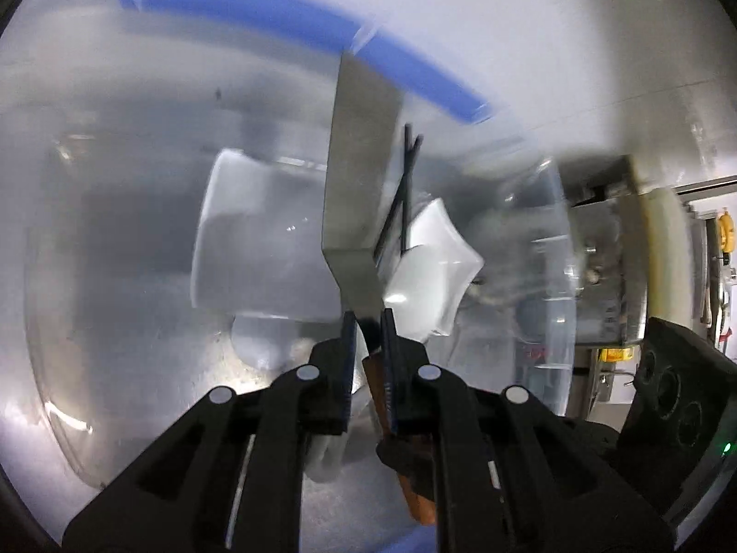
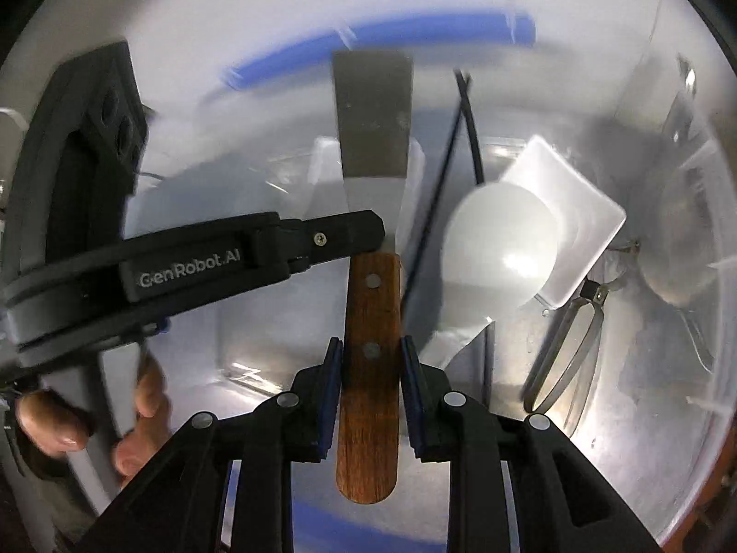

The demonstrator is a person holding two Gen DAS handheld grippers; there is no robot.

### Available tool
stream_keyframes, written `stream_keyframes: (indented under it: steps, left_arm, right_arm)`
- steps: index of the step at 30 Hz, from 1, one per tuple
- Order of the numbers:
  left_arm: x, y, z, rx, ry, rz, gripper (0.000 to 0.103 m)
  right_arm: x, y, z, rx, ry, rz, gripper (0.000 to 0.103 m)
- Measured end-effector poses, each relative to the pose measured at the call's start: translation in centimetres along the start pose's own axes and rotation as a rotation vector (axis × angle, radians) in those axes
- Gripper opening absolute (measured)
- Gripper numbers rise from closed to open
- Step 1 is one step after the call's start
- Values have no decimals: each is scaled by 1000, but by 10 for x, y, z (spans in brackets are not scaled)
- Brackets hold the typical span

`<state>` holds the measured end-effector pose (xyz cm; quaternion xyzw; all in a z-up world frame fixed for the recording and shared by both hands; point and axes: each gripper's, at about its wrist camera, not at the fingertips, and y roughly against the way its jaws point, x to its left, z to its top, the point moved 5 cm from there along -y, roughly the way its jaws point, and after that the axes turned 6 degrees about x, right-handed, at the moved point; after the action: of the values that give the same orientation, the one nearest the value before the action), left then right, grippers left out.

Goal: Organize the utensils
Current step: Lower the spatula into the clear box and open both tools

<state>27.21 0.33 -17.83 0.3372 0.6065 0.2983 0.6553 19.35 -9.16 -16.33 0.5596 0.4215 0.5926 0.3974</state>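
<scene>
A metal spatula [image 1: 357, 175] with a brown wooden handle [image 2: 371, 345] is held over a clear plastic bin. My left gripper [image 1: 368, 322] is shut on the spatula's neck just above the handle; it shows from the side in the right wrist view [image 2: 350, 230]. My right gripper [image 2: 371, 350] has its pads on either side of the wooden handle, close to it; contact is not clear. The blade [image 2: 373, 115] points away from both cameras.
The clear bin [image 2: 700, 230] holds a white round ladle bowl [image 2: 502, 249], a white square dish [image 2: 571, 212], black chopsticks [image 2: 442, 193] and metal tongs [image 2: 566, 355]. A blue strip [image 1: 295, 18] runs along the far rim. A person's hand [image 2: 60, 424] is at lower left.
</scene>
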Motion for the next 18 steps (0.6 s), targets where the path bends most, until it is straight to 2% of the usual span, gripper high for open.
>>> stream_keyframes:
  steps: [2, 3, 6, 8, 9, 10, 12, 13, 14, 15, 17, 18]
  left_arm:
    - [3, -9, -1, 27, -1, 62, 9]
    - [5, -10, -2, 29, -10, 124, 9]
    - [7, -7, -9, 20, -30, 224, 9]
    - [6, 3, -17, -22, -40, 280, 9]
    - [2, 14, -25, -72, -49, 334, 9]
    - [-5, 20, -25, -103, -58, 361, 10]
    - [-18, 42, -38, -194, -92, 423, 10]
    - [-25, 53, -47, -240, -107, 451, 15]
    - [-34, 64, -59, -288, -125, 476, 26]
    - [-41, 71, -67, -323, -136, 493, 33]
    - [-64, 82, -84, -421, -170, 531, 67]
    - [-73, 91, -99, -478, -193, 553, 70]
  right_arm:
    - [3, -13, 1, 27, 9, -41, 27]
    - [0, -18, 1, 39, 10, -62, 27]
    - [0, -14, -3, 14, 26, -68, 27]
    - [2, 3, -8, -64, 58, -145, 34]
    - [2, 12, -11, -106, 72, -174, 39]
    - [4, 23, -15, -150, 82, -197, 48]
    - [9, 50, -31, -262, 113, -254, 50]
    - [11, 60, -39, -300, 125, -271, 53]
    - [14, 75, -52, -364, 137, -293, 62]
    - [14, 84, -60, -409, 140, -305, 65]
    - [13, 102, -76, -497, 144, -329, 77]
    - [12, 118, -89, -548, 143, -341, 79]
